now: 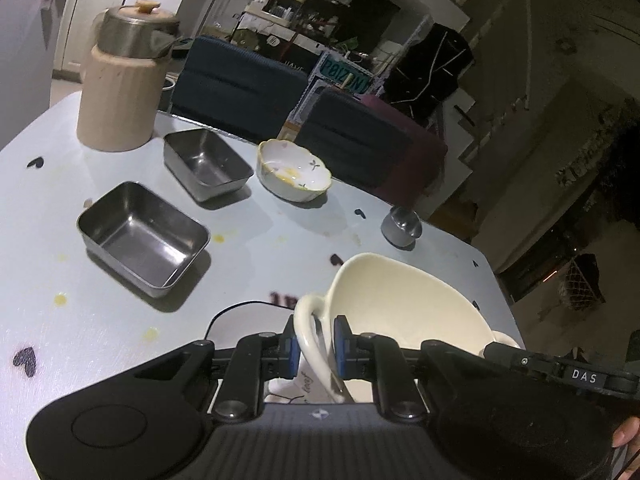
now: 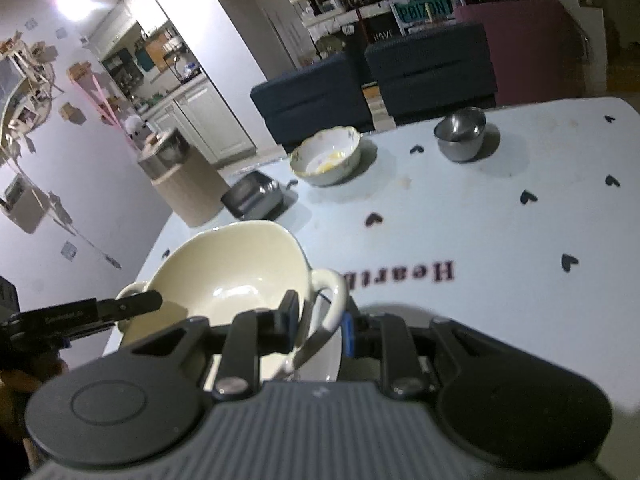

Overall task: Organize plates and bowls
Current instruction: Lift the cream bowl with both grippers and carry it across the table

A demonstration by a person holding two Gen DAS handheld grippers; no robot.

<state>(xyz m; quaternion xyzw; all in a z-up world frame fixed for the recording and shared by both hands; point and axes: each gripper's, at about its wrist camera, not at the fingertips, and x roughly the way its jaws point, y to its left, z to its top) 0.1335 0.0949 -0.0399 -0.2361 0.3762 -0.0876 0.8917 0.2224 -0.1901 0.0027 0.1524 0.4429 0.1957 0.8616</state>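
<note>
Carrying cream ceramic two-handled bowl (image 1: 404,304) above pale table (image 1: 48,184) | left gripper (image 1: 316,346) clamps one loop handle, right gripper (image 2: 320,320) the opposite | handle axis spans both hands | flowered white bowl (image 1: 294,170) lies ahead, apart.

Dim room w/ pale walls (image 2: 120,184). Two dark blue chairs (image 2: 320,92) behind the table, maroon one (image 2: 532,44) beside. Cluttered shelves (image 1: 296,4) at back; white kitchen cabinets (image 2: 200,120) in lit doorway.
</note>
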